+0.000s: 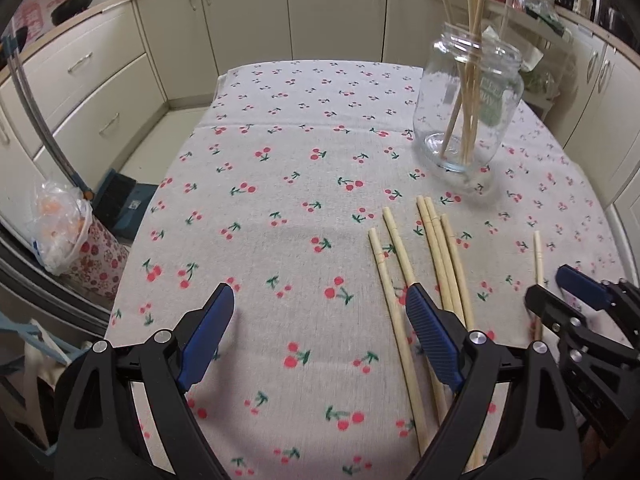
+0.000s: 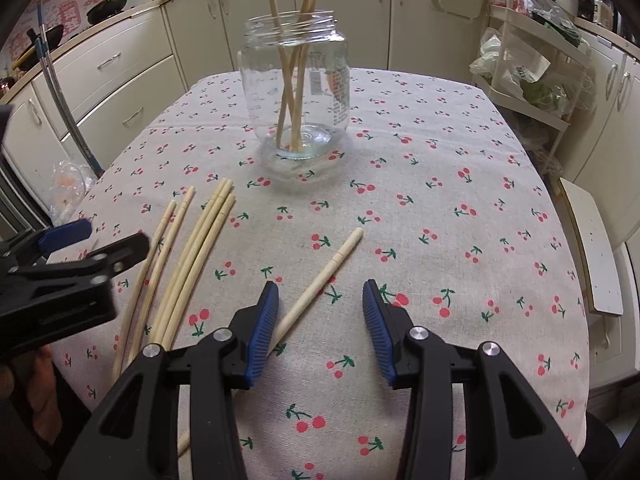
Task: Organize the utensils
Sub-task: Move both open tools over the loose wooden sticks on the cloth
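Note:
A clear glass jar (image 1: 468, 104) (image 2: 296, 92) stands upright on the cherry-print tablecloth and holds several bamboo chopsticks (image 2: 294, 80). Several loose chopsticks (image 1: 432, 264) (image 2: 192, 256) lie side by side on the cloth in front of the jar. One chopstick (image 2: 324, 276) (image 1: 538, 264) lies apart to their right. My left gripper (image 1: 320, 312) is open and empty, low over the cloth; its right finger (image 1: 430, 340) is over the loose chopsticks. My right gripper (image 2: 318, 312) is open and empty; the single chopstick passes under its left finger (image 2: 262, 332).
The table (image 2: 480, 240) is covered by the cloth. Cream kitchen cabinets (image 1: 280, 12) run behind and on both sides. A wire rack with bags (image 2: 528, 76) stands at the right. A plastic bag (image 1: 60, 224) and a floral bin sit left of the table.

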